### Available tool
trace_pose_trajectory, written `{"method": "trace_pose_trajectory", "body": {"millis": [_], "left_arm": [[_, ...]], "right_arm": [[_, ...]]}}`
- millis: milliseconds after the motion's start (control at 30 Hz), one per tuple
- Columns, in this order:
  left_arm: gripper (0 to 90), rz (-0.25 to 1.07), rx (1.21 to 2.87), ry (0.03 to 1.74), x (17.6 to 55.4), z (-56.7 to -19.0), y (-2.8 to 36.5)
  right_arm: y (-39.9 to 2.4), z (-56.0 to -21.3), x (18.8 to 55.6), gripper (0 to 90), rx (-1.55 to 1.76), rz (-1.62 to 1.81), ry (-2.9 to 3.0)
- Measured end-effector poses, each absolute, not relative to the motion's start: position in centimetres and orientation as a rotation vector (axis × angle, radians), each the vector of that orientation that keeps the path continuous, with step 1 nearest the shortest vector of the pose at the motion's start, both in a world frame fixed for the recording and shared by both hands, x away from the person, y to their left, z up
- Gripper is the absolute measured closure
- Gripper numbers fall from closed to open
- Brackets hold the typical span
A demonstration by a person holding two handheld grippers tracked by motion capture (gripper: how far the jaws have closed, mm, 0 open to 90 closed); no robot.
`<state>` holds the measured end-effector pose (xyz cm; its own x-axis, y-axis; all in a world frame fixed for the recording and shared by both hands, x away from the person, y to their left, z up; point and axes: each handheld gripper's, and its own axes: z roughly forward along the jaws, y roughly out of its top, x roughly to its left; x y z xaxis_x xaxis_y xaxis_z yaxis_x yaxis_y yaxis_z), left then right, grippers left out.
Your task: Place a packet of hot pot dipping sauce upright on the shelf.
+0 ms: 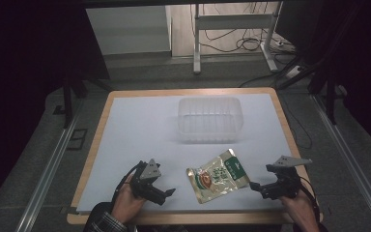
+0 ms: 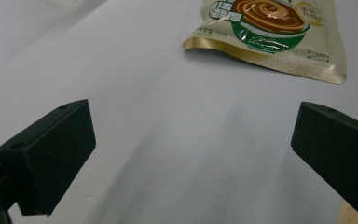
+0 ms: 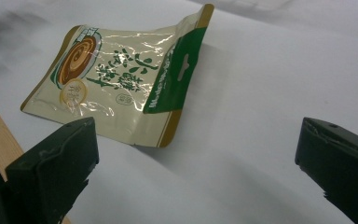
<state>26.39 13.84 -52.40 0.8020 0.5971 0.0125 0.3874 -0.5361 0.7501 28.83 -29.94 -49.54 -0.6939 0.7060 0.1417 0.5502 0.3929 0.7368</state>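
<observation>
Both claws wide open, nothing held. Left claw (image 1: 166,193) sits low on the bench (image 1: 140,125), pointing right; right claw (image 1: 256,186) points left. Snack pouch (image 1: 217,175) lies flat btwn them, near each but touching neither; from the right claw it's just ahead, its green header edge (image 3: 175,70) lifted a bit. Looks like the approach step, pre-grasp. Next move prob. needs one claw to close on that raised edge. Clear tub (image 1: 210,118) stands beyond the pouch, well apart from both claws.

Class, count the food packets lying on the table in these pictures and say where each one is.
1. The food packet lies flat near the table's front edge, between the left hand-held gripper and the right hand-held gripper, in front of the clear tub.
</observation>
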Motion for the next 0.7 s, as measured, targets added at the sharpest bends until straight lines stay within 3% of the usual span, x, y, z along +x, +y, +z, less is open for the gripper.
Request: {"method": "trace_pose_trajectory", "body": {"millis": [367, 700], "left_arm": [[0.0, 0.386, 2.192, 0.660, 25.9, -52.1, 13.5], [0.0, 0.342, 2.188, 0.693, 26.1, -52.1, 13.6]], "right_arm": [[-28.9, -49.9, 29.7, 0.0, 1.119, 1.250, 2.472], [-27.7, -50.1, 30.7, 1.0, 1.179, 1.231, 2.459]]}}
